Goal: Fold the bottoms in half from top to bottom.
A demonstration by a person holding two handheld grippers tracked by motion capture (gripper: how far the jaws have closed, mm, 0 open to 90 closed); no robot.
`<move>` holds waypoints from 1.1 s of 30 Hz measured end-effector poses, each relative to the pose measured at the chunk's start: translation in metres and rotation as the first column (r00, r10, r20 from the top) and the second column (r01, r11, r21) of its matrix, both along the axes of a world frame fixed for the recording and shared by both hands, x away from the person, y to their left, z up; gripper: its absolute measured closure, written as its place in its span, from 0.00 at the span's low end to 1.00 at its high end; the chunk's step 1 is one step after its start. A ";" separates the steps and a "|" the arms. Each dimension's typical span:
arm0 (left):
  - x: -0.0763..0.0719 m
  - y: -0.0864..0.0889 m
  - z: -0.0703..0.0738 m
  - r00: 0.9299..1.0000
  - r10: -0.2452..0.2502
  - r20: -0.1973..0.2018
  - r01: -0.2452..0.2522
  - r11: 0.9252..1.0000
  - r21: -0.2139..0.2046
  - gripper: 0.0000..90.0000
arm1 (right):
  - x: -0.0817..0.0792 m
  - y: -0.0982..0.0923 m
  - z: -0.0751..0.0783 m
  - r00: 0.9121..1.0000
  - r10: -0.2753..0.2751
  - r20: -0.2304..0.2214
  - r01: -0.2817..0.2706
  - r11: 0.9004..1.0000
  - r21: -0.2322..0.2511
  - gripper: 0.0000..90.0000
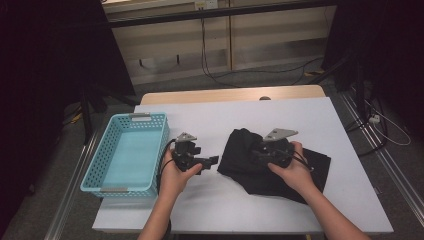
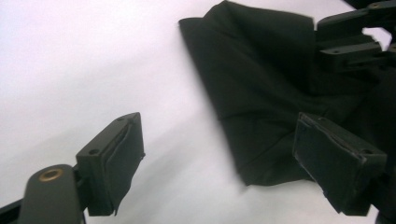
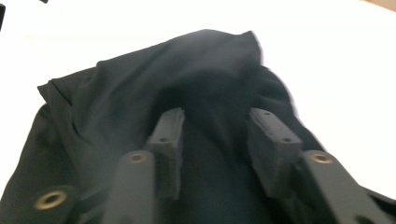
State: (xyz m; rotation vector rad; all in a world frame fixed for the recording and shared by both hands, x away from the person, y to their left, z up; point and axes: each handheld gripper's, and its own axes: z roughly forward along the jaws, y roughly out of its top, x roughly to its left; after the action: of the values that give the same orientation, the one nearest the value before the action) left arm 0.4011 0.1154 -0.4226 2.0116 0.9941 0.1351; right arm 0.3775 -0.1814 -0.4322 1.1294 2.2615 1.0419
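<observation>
A black cloth (image 1: pixel 240 162) lies crumpled on the white table top (image 1: pixel 225 115), right of centre. My right gripper (image 1: pixel 256 148) hovers over the cloth's left part. In the right gripper view my right gripper (image 3: pixel 217 115) has its jaws apart above a raised fold of the cloth (image 3: pixel 140 79), with no fabric pinched between the pads. My left gripper (image 1: pixel 212 161) is just left of the cloth, over bare table. In the left gripper view my left gripper (image 2: pixel 219 128) stands wide open with nothing held. The cloth's edge (image 2: pixel 261 70) lies beyond it, and the right gripper (image 2: pixel 350 37) sits at the top right.
A light blue perforated basket (image 1: pixel 165 137) stands at the table's left side, with nothing visible inside. Bare white table surrounds the cloth at the front and back. Cables trail on the floor behind and to the right of the table.
</observation>
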 end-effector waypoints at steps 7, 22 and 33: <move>-0.002 0.006 0.001 1.000 -0.009 0.012 0.008 1.000 0.022 0.16 | 0.014 -0.002 -0.006 0.998 -0.069 0.000 0.069 0.996 0.062 1.00; -0.001 -0.001 0.004 1.000 -0.023 0.018 0.022 0.999 0.023 0.17 | -0.015 -0.060 0.009 0.980 -0.197 -0.002 0.197 0.978 0.072 0.69; -0.001 -0.003 0.004 0.999 -0.027 0.017 0.026 0.999 0.027 0.17 | -0.032 -0.033 0.002 0.995 -0.093 -0.023 0.094 0.995 0.027 0.59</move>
State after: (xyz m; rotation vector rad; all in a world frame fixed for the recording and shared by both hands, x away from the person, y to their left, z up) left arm 0.3998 0.1123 -0.4189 2.0440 0.9590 0.1526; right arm 0.3454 -0.2146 -0.4299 1.2512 2.1940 1.0318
